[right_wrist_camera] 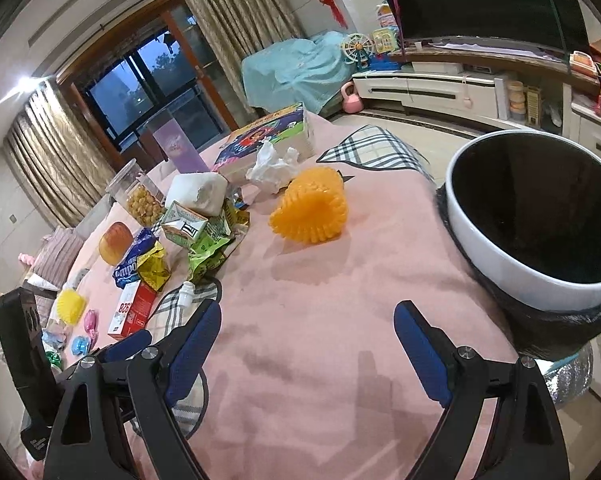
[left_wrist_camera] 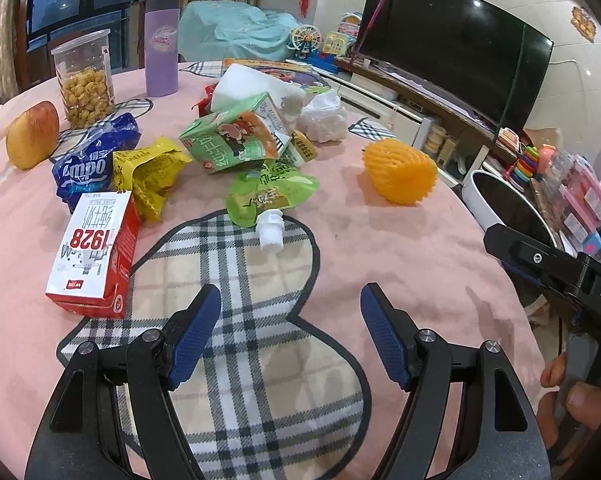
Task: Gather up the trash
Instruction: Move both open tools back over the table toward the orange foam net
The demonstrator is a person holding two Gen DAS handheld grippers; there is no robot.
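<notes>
Trash lies in a pile on the pink counter [left_wrist_camera: 380, 248]: a red milk box [left_wrist_camera: 94, 254], a green pouch [left_wrist_camera: 266, 196], an orange foam net [right_wrist_camera: 312, 210]. Left tongs [left_wrist_camera: 290, 334] and right tongs [right_wrist_camera: 308, 354] are spread wide, holding nothing. The white bin [right_wrist_camera: 496, 256] sits beside the counter.

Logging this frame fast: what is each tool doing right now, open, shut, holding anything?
Left tool: open, holding nothing, above the tablecloth.
Right tool: open, holding nothing.

Window: dark glass sliding doors [right_wrist_camera: 148, 84], flanked by gold pleated curtains [right_wrist_camera: 56, 160].
Furniture: white low media cabinet [right_wrist_camera: 428, 90].
</notes>
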